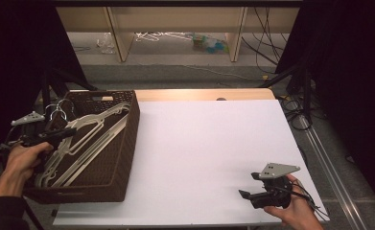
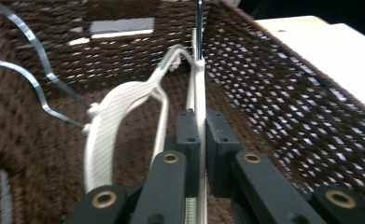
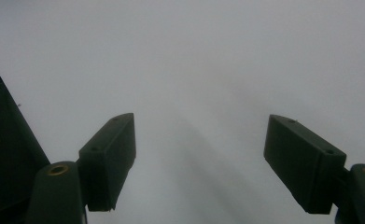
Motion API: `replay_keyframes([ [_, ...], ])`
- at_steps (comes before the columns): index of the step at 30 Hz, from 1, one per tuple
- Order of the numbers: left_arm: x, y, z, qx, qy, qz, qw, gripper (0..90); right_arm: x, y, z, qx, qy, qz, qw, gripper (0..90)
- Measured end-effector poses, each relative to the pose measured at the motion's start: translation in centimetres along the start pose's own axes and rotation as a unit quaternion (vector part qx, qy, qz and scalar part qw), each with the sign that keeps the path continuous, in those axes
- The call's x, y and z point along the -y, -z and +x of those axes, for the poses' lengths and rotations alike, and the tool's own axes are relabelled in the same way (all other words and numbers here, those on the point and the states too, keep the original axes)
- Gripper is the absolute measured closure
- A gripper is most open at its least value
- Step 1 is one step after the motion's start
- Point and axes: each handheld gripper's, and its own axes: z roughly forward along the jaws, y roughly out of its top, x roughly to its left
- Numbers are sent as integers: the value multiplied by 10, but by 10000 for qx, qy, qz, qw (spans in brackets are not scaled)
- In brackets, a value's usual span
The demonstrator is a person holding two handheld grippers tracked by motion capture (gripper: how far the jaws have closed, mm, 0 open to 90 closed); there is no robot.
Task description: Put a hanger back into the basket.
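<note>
At the left we see the brown wicker basket (image 1: pixel 123 158) on the table's edge, holding white hangers (image 1: pixel 87 139). Our left gripper (image 2: pixel 202 140) reaches inside it, its jaws clamped on the thin bar of one white hanger (image 2: pixel 200 88) (the metal hook stands up beyond). To the right lies the bare white table (image 1: pixel 209 153). Near its front right corner our right gripper (image 3: pixel 199 158) hovers, jaws wide apart, holding nothing.
</note>
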Motion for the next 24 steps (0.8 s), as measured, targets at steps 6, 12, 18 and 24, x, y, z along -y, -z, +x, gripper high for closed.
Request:
replay_keyframes([
  [6, 5, -6, 4, -402, -7, 328, 9987, 822, 1, -4, 1, 4, -7, -33, 10000, 262],
  [12, 6, -7, 10, -611, -310, 388, 9969, 797, 2, -4, 1, 14, 7, -34, 10000, 262],
  [18, 3, 3, 7, -887, 4, 282, 9957, 601, 1, -4, 1, 14, 2, -64, 10000, 262],
  [24, -4, 4, -14, -1137, 54, 196, 9933, 419, 2, -5, 1, 32, -12, -58, 10000, 262],
])
